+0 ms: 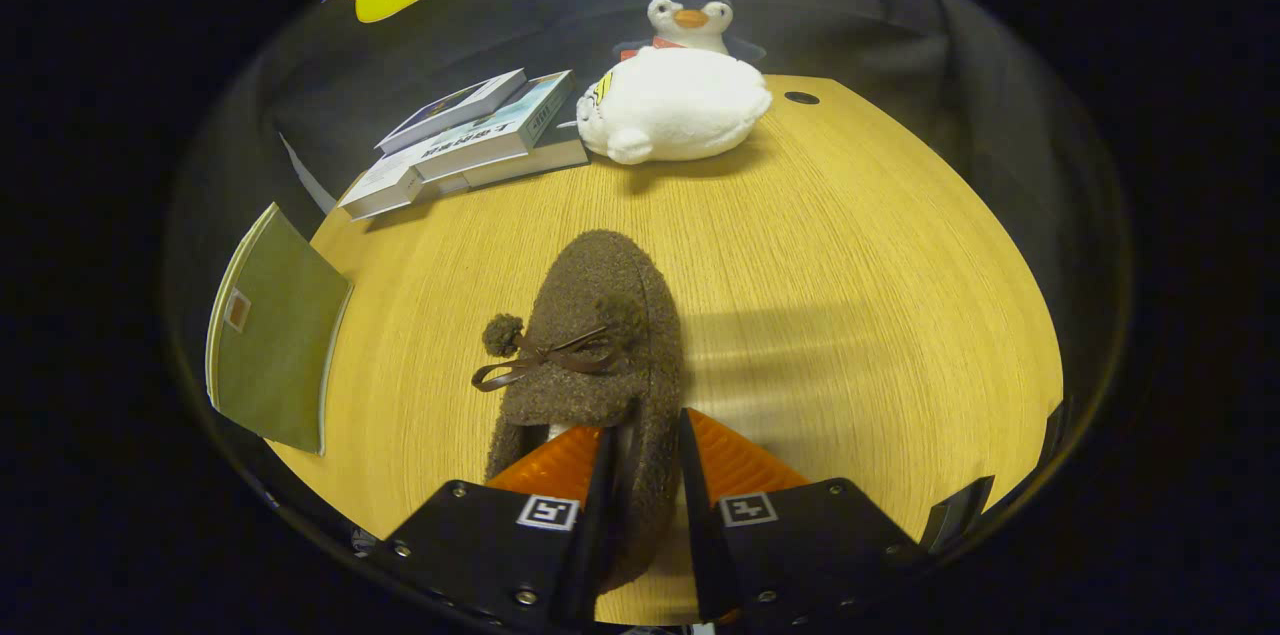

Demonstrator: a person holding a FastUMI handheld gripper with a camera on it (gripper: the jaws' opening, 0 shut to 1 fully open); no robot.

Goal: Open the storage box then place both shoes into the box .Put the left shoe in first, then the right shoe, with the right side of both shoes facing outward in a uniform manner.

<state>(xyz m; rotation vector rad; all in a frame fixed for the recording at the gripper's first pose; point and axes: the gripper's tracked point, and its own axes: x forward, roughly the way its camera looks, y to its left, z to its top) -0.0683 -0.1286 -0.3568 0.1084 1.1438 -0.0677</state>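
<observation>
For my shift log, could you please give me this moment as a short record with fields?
surface: wooden table
gripper: fingers closed on the side wall of the brown shoe, one finger inside its opening
shoe: fuzzy, bow and pompom on top, toe pointing away from the fingers
beyond shoe: plush penguin, stack of books
beside shoe: green booklet at the table edge

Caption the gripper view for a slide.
Gripper clamps brown fuzzy shoe's side wall on wooden table.

The hand-held gripper (645,435) has its 2 fingers pinched on a wall of fabric.
</observation>
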